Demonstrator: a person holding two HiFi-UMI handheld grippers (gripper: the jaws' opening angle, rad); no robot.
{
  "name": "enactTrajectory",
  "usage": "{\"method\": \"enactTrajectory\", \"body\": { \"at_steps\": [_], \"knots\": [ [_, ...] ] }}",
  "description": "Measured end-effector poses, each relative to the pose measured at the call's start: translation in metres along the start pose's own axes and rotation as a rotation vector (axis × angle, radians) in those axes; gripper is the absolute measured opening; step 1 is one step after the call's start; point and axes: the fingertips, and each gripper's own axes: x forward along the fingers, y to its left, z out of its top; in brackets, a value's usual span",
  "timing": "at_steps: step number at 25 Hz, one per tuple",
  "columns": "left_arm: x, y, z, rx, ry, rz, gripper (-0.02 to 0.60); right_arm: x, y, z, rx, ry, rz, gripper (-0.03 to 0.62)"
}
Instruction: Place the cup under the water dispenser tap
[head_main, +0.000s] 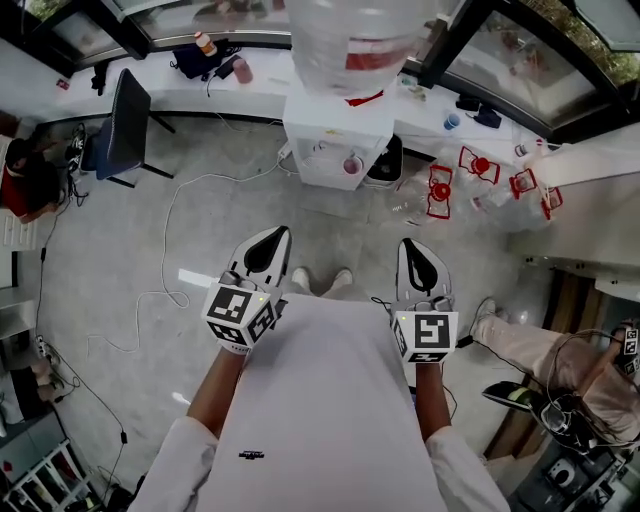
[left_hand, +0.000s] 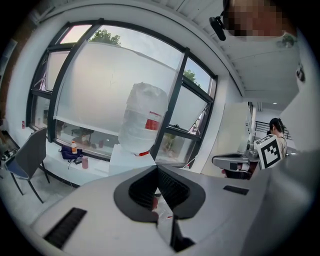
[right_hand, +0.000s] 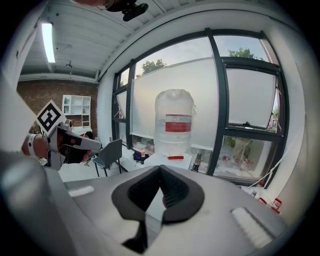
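A white water dispenser (head_main: 338, 140) with a big clear bottle (head_main: 360, 40) on top stands across the floor ahead of me. A small pink cup (head_main: 352, 165) sits in its front recess. Both grippers hang in the air well short of it, side by side and pointing towards it. My left gripper (head_main: 275, 232) is shut with nothing in it, its tips meeting in the left gripper view (left_hand: 157, 167) below the bottle (left_hand: 142, 120). My right gripper (head_main: 410, 243) is likewise shut and empty (right_hand: 160, 166), and the bottle (right_hand: 173, 122) stands straight ahead of it.
A white counter (head_main: 200, 90) runs under the windows, with a pink container (head_main: 241, 70) on it. A dark chair (head_main: 125, 125) stands at the left. Red and white pieces (head_main: 440, 190) and a cable (head_main: 170, 230) lie on the floor. A person's leg (head_main: 530, 345) shows at the right.
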Motion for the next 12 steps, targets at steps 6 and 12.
{"method": "enactTrajectory", "body": {
  "at_steps": [6, 12],
  "knots": [
    [0.003, -0.01, 0.01, 0.028, -0.009, -0.029, 0.003, 0.0, -0.003, 0.004, -0.007, -0.007, -0.011, 0.011],
    [0.009, -0.026, 0.009, 0.05, 0.001, -0.052, 0.003, -0.004, -0.01, 0.003, 0.014, -0.018, -0.009, 0.011]
  ]
}}
